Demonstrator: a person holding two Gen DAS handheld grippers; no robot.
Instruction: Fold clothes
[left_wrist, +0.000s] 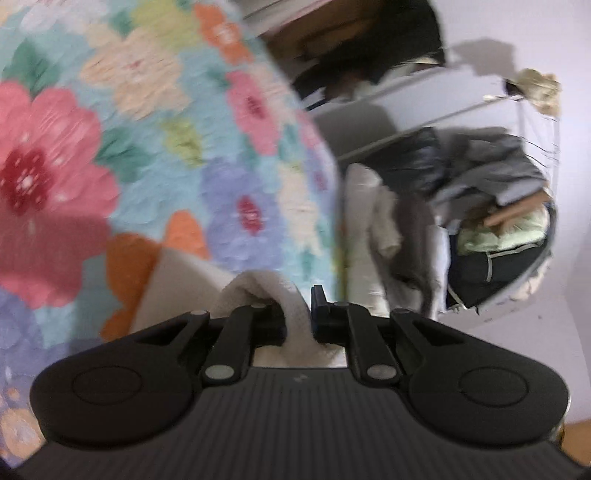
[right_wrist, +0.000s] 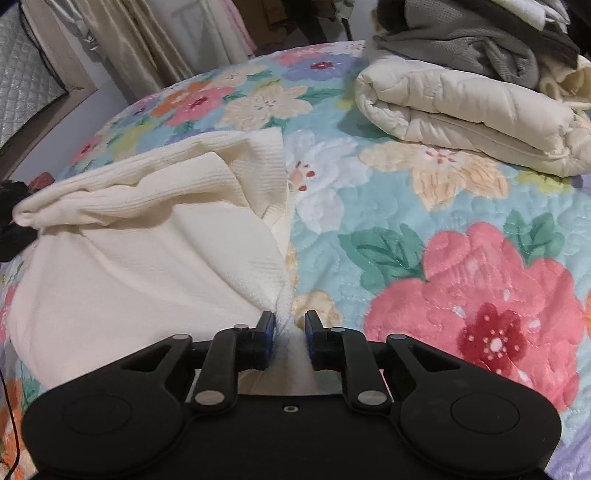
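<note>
At bottom centre, right gripper (right_wrist: 290, 325) pinching a corner of the cream knit sweater (right_wrist: 147, 266) | left gripper (left_wrist: 297, 314) clamped on another bunch of it (left_wrist: 266, 291) | sweater sprawls left-of-centre over the floral quilt (right_wrist: 424, 229) | folded cream puffer jacket (right_wrist: 461, 110) upper right, grey clothes pile (right_wrist: 480, 40) behind it

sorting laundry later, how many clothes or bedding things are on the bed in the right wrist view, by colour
Cream: 2, the knit sweater pinched by the right gripper, and the rolled puffy jacket.
Grey: 1, the crumpled garment behind the jacket.
Total: 3 that can be told apart. More fabric at the far right edge is too cut off to count.
</note>
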